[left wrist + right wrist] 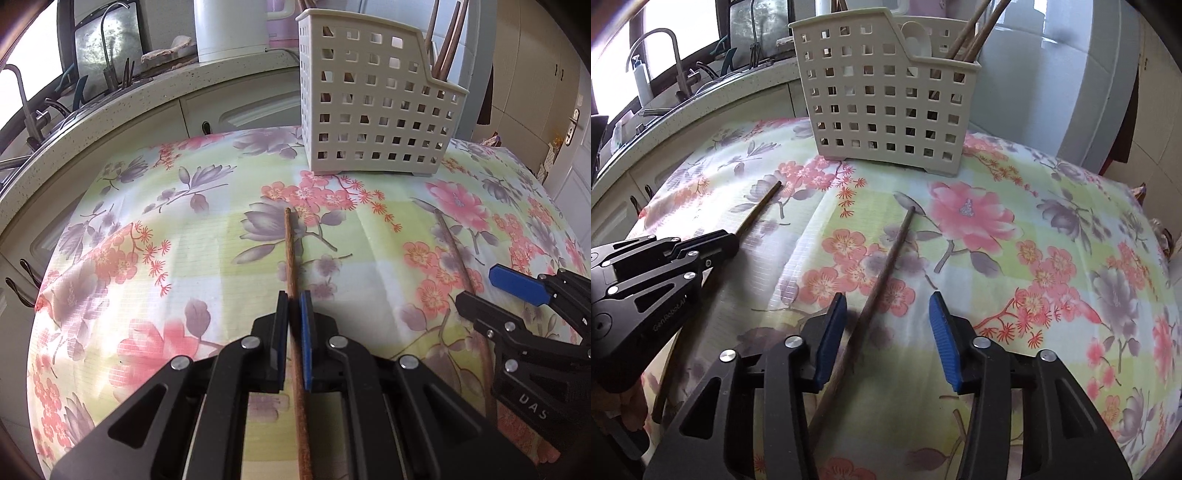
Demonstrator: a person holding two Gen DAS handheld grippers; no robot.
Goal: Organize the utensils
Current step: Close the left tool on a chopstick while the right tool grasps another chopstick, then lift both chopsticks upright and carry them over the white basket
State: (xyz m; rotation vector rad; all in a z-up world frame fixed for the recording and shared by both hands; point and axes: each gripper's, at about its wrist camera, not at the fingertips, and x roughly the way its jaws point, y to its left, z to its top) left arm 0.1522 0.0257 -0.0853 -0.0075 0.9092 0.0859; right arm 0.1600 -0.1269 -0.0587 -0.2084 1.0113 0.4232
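A brown wooden chopstick (291, 258) lies on the flowered tablecloth, and my left gripper (294, 299) is shut on its middle. The right wrist view shows the same gripper (727, 238) at the left, with the chopstick's far end (761, 206) sticking out. A second chopstick (886, 258) lies between the fingers of my right gripper (888, 306), nearer the left pad. Neither pad presses on it, so the gripper is open. The cream perforated utensil basket (369, 110) (886, 103) stands at the table's far side and holds several chopsticks (975, 33) and a white spoon (916, 40).
Beyond the table's left edge a speckled kitchen counter (110, 107) curves around, with a faucet (665, 48) and sink. A white kettle (229, 29) stands behind the basket. A pale appliance (1071, 92) rises at the right. The tablecloth (1052, 258) spreads flat to the right.
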